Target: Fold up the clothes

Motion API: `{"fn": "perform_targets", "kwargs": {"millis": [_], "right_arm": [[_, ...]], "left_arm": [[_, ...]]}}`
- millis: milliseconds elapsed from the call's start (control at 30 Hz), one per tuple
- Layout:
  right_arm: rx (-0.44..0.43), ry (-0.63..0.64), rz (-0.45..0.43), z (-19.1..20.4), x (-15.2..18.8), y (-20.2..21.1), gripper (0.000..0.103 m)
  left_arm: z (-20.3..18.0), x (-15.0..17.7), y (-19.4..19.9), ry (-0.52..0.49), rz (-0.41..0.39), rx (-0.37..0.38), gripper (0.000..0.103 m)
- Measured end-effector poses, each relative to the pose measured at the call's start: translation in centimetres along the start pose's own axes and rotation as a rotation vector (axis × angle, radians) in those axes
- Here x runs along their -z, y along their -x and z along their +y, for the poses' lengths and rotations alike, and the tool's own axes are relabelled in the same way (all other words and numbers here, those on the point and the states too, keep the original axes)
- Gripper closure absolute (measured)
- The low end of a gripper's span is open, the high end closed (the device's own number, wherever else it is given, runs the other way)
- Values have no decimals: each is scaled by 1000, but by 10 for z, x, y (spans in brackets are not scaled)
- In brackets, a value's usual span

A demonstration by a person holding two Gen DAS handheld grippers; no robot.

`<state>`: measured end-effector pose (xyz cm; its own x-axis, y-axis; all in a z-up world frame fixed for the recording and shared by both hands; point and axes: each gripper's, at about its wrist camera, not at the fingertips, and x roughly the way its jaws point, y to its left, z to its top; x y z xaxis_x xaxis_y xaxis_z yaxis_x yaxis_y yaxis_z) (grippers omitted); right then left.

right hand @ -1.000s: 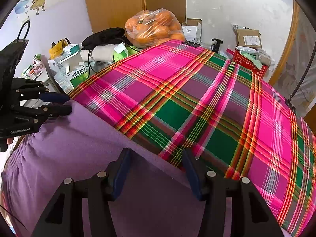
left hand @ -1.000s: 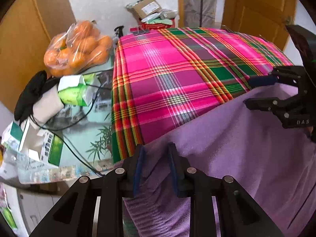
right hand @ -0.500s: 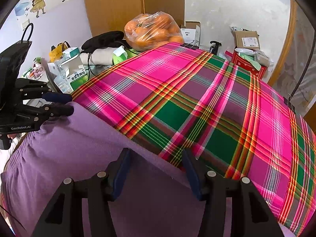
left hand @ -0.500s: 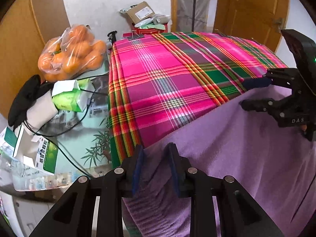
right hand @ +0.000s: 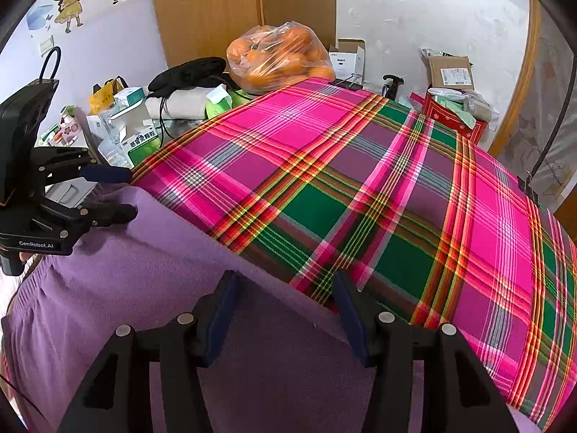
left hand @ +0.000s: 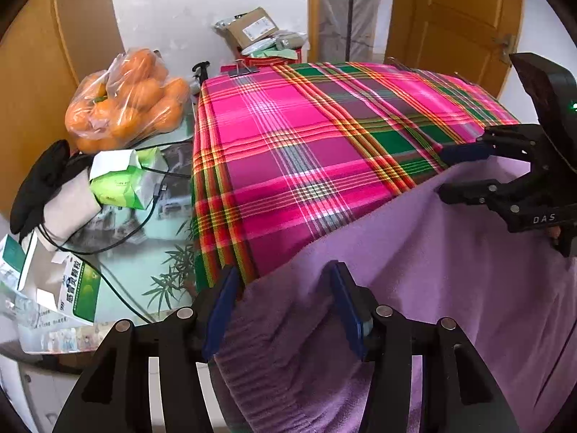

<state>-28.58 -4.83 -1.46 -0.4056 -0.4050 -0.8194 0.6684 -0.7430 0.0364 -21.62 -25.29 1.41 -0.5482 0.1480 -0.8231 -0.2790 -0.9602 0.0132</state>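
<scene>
The purple garment (left hand: pixel 450 288) lies over the near edge of the tabletop, on the pink and green plaid cloth (left hand: pixel 306 151), and part of it hangs down. The left gripper (left hand: pixel 285 301) has its fingers wide apart above the ribbed hem; they hold nothing. The right gripper (right hand: pixel 285 306) also has its fingers spread wide over the garment's upper edge, with nothing between them. A bag of oranges (right hand: pixel 279 57) and some boxes (right hand: pixel 139 137) stand beside the cloth.
</scene>
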Motion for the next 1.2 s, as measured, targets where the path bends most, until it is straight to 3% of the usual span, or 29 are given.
{"fn": "perform_targets", "kwargs": {"millis": [100,233,333,400,467,633,767,1200], "right_arm": [[3,-3,-1,1,0,0,49],[7,-3,0,2,0,0,49],[2,1,-6,2,1,1,54],[-5,7,-7,3,2,3,63],[-9,14,-9,5,3,5,79],[43,60,-19,21,6,10,99],[90,97,-44,30,9,19,100],[117,86,-148,54,18,83,100]], "left_arm": [[-3,1,1,-16,2,7,54],[-14,3,4,-75,3,13,93],[-24,3,5,-128,0,-32,94],[-23,3,5,-120,-5,-34,94],[-21,4,6,-97,-17,-32,94],[-23,4,8,-83,-34,-59,94],[-27,3,15,-85,-50,-85,94],[-37,10,66,-67,-161,-121,95]]}}
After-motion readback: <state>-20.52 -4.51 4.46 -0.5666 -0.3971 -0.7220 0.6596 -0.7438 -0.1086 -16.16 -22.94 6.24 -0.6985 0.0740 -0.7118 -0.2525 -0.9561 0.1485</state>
